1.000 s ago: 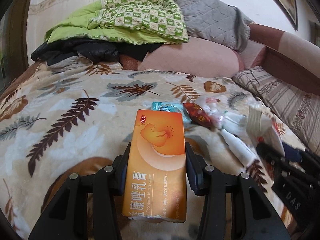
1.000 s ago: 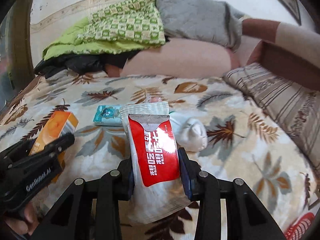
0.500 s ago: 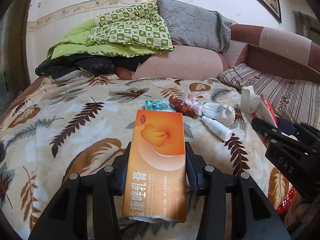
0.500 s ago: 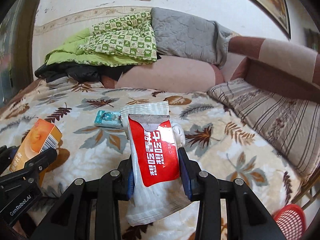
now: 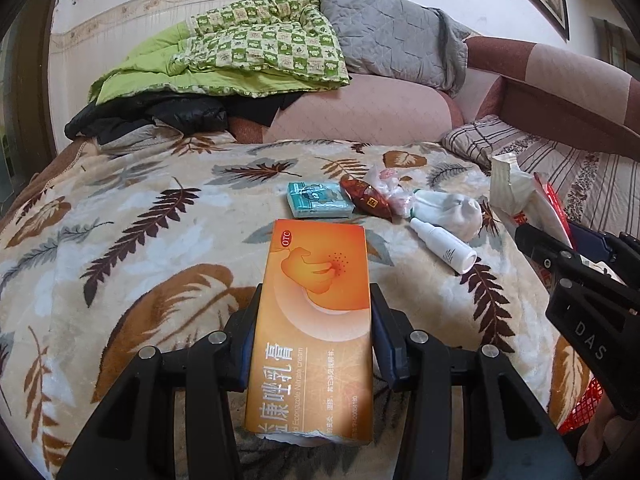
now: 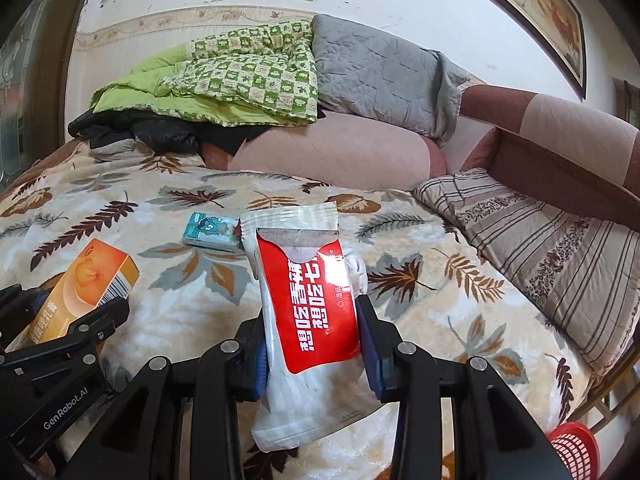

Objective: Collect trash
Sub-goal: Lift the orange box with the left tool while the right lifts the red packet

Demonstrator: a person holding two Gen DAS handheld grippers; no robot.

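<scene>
now, left to right across the bed (image 5: 120,248):
left tongs (image 5: 312,340): clamped on the orange box (image 5: 316,320), above the bed.
right tongs (image 6: 312,344): clamped on the red-and-white pouch (image 6: 308,320).
red basket (image 6: 574,450): off the bed's right corner.
risk: the limp pouch may slip, since it bulges below the pinch.

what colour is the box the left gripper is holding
Orange, with a paler peach curve and white lettering. The box shows best in the left wrist view, clamped in the left gripper.
</scene>
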